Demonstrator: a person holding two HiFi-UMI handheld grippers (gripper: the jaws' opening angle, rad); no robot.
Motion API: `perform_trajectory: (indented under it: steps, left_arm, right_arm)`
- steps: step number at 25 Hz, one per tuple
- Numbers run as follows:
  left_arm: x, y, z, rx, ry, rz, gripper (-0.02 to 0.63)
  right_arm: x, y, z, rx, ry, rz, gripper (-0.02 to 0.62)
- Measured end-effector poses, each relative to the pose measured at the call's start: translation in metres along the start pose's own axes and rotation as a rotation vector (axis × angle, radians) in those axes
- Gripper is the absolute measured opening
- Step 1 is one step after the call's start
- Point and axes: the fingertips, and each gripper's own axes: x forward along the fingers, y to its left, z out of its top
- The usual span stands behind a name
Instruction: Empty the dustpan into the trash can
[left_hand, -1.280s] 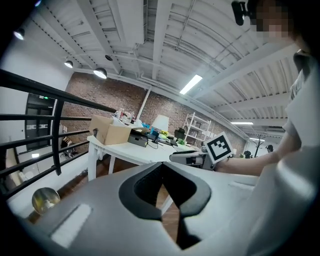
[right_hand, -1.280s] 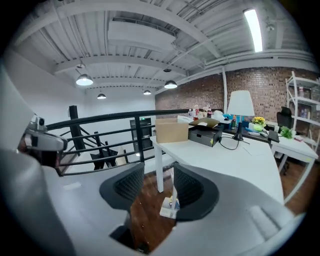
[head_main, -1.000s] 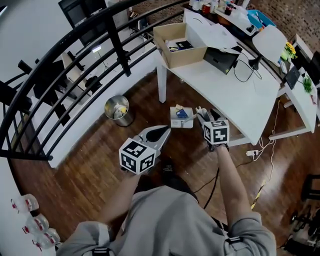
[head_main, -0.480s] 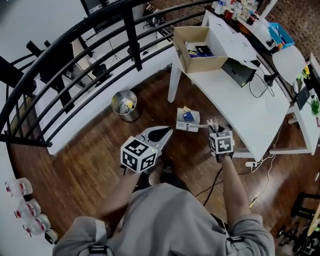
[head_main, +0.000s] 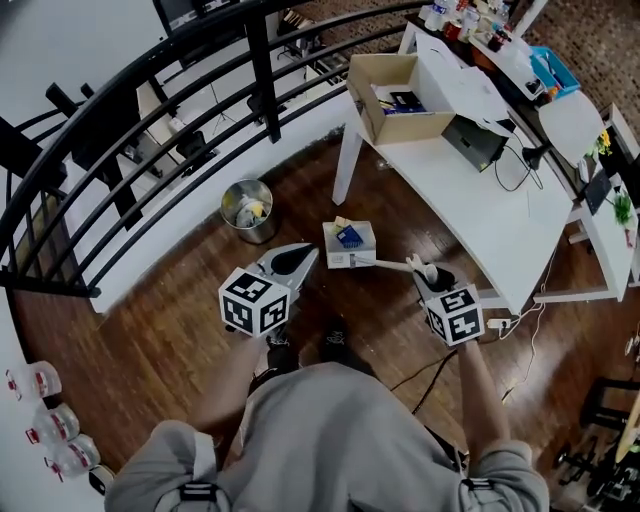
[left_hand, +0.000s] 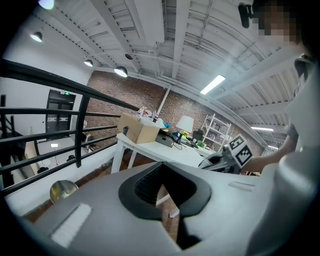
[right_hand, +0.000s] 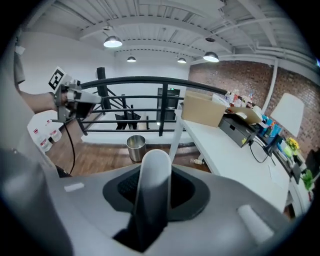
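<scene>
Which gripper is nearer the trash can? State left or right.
Left. In the head view the left gripper sits just below-right of the trash can; the right gripper, gripping the dustpan handle, is much farther right.

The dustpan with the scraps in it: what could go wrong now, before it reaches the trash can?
1. The right claw, whose jaws have just been closing, grips only the end of the long handle of the dustpan; the pan may twist and spill its scraps on the floor.
2. The trash can has a small mouth and stands apart from the pan, so a pour may miss.
</scene>
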Motion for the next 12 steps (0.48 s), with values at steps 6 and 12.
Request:
perform_trajectory:
  steps: [6,12]
  left_arm:
    - [-0.045,0.033,-0.002,-0.020,-0.025,0.065,0.005]
    - [-0.088,0.060,-0.001,-0.044,-0.075,0.128,0.005]
  right_arm:
    - [-0.044,0.043,0.065,-0.092,-0.093,0.044,0.101]
    - [-0.094,0.080,0.148,-0.248,-0.168,0.122,0.103]
